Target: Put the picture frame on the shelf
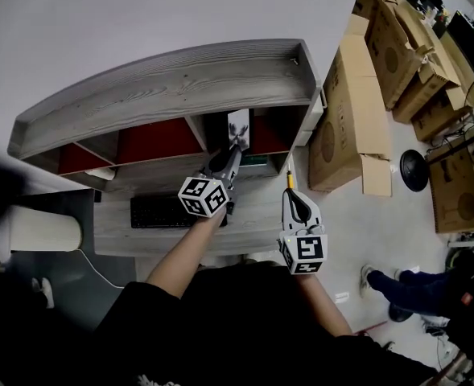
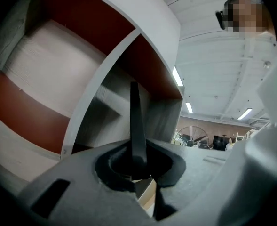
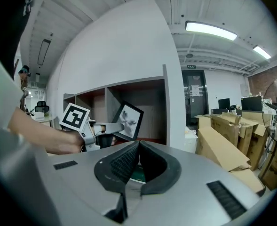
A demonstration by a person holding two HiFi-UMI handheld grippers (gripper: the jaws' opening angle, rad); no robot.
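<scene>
- The shelf [image 1: 164, 87] is a grey wood unit on a desk [image 1: 253, 223], with red back panels in its compartments; 2 compartments show clearly in the right gripper view.
- The left gripper [image 1: 235, 153] is clamped on the picture frame [image 1: 238, 129], its 2 jaws pinching the lower edge (in the left gripper view the frame [image 2: 134, 121] is a thin dark strip seen edge-on between them).
- The frame, black-rimmed with a pale print, sits tilted at the mouth of the right-hand compartment, near the divider [image 3: 106, 105]; whether it touches the compartment floor I cannot tell.
- The right gripper [image 1: 290, 185] hangs over the desk near the shelf's right end, apart from the frame, its jaws together with nothing between them.
- A black keyboard [image 1: 160, 211] lies on the desk in front of the shelf, left of the left gripper.
- To the right, cardboard boxes [image 1: 357, 111] lean on the floor.
</scene>
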